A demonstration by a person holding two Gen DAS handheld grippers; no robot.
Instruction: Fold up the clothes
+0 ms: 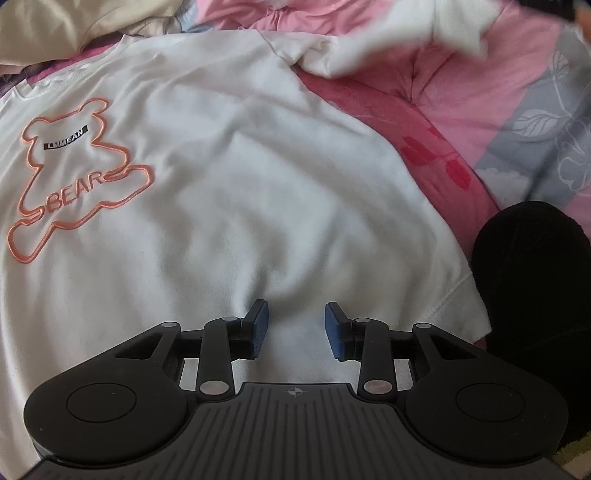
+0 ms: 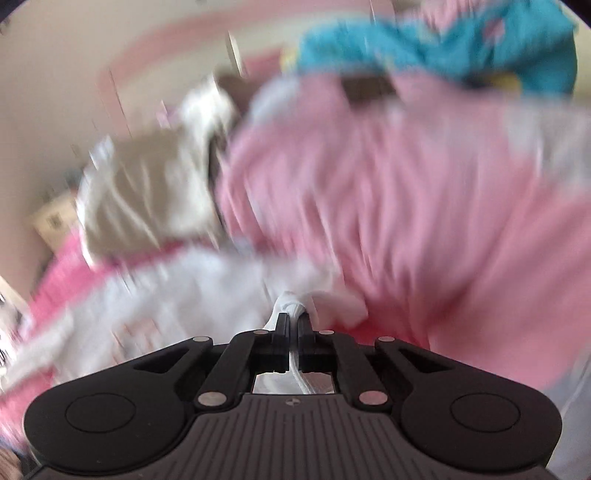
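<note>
A white T-shirt (image 1: 229, 177) with an orange bear outline and the word BEAR (image 1: 74, 184) lies spread face up on a pink bedspread (image 1: 461, 99). My left gripper (image 1: 296, 325) stands open low over the shirt's lower part, and its blue pads (image 1: 260, 325) have white cloth showing in the gap between them. The shirt's far sleeve (image 1: 399, 40) is lifted and blurred at the top right. In the right wrist view my right gripper (image 2: 293, 319) is shut on a bunch of white sleeve cloth (image 2: 291, 301), held above the bed; the picture is heavily blurred.
A beige garment (image 1: 55, 26) lies crumpled beyond the shirt's collar, seen also as a beige heap (image 2: 147, 195). The bedspread turns grey with white flowers (image 1: 546, 122) at the right. A black rounded shape (image 1: 532, 280) sits by the shirt's hem. A blue cloth (image 2: 443, 40) lies far off.
</note>
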